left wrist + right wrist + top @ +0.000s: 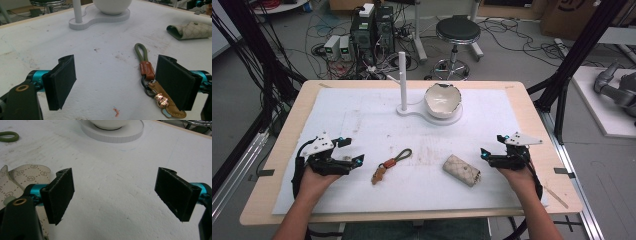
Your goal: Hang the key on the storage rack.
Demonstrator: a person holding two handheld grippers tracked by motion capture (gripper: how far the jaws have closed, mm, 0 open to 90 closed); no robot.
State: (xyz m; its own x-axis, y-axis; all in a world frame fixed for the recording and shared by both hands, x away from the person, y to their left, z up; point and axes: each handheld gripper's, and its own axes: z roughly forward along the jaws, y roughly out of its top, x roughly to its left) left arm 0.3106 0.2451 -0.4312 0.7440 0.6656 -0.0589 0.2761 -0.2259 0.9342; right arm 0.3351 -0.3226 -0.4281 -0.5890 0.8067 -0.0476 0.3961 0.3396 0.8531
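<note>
A keychain (389, 164) with a green cord loop, a brown leather tab and a tan charm lies mid-table on the white mat (362, 115). My left gripper (353, 150) rests open just left of it. In the left gripper view the keychain (146, 70) lies by the right jaw, with bare mat inside the left gripper (117, 82). A beige patterned pouch (461, 170) lies right of centre. My right gripper (491, 146) stands open just right of it. In the right gripper view the pouch (27, 180) shows behind the left jaw, and the right gripper (115, 195) holds nothing.
A white stand (402, 80) with an upright post carries a white bowl (442, 99) at the back middle of the mat. Beyond the table are a stool (457, 32), computer cases (372, 30) and floor cables. Black frame posts (562, 95) flank the table.
</note>
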